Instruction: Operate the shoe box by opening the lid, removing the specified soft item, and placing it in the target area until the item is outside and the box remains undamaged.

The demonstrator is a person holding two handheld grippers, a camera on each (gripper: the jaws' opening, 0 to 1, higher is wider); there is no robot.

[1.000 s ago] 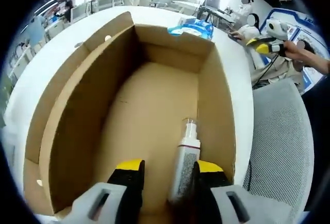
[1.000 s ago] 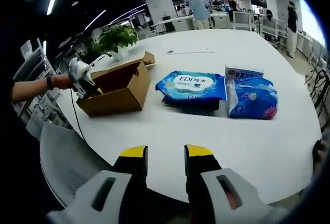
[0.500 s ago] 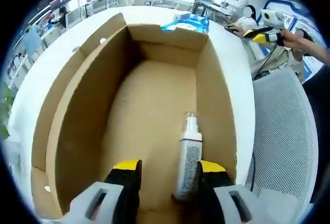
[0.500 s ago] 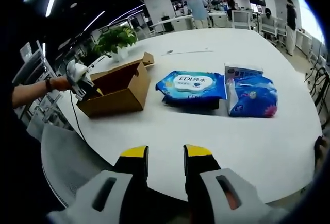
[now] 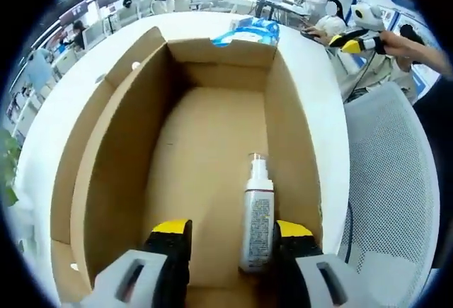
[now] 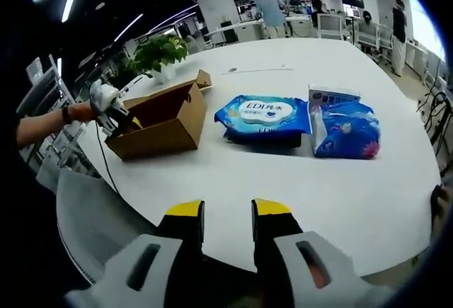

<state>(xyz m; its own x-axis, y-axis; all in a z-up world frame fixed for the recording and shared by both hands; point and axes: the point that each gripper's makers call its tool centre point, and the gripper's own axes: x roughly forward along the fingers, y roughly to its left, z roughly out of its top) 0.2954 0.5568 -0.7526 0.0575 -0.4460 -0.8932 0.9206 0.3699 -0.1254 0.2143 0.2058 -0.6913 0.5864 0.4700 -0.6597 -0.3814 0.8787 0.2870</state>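
An open brown cardboard box (image 5: 113, 145) lies below my left gripper (image 5: 231, 236), its lid folded out to the left. A white spray bottle (image 5: 256, 216) lies on the box floor by the right wall. The bottle sits between my open left jaws, close to the right one, and I cannot tell if they touch. In the right gripper view the same box (image 6: 159, 127) stands far left on the white table (image 6: 283, 180), with the left gripper (image 6: 106, 103) dipped into it. My right gripper (image 6: 228, 216) hovers at the table's near edge, slightly open and holding nothing.
A blue wipes pack (image 6: 265, 113), a blue tissue pack (image 6: 347, 134) and a small white carton (image 6: 333, 99) lie mid-table. A potted plant (image 6: 159, 53) stands behind the box. A grey mesh chair (image 5: 389, 180) is beside the table. People sit at desks in the background.
The left gripper view has shifted slightly over the box, and the bottle lies where it was. The right gripper view is nearly unchanged.
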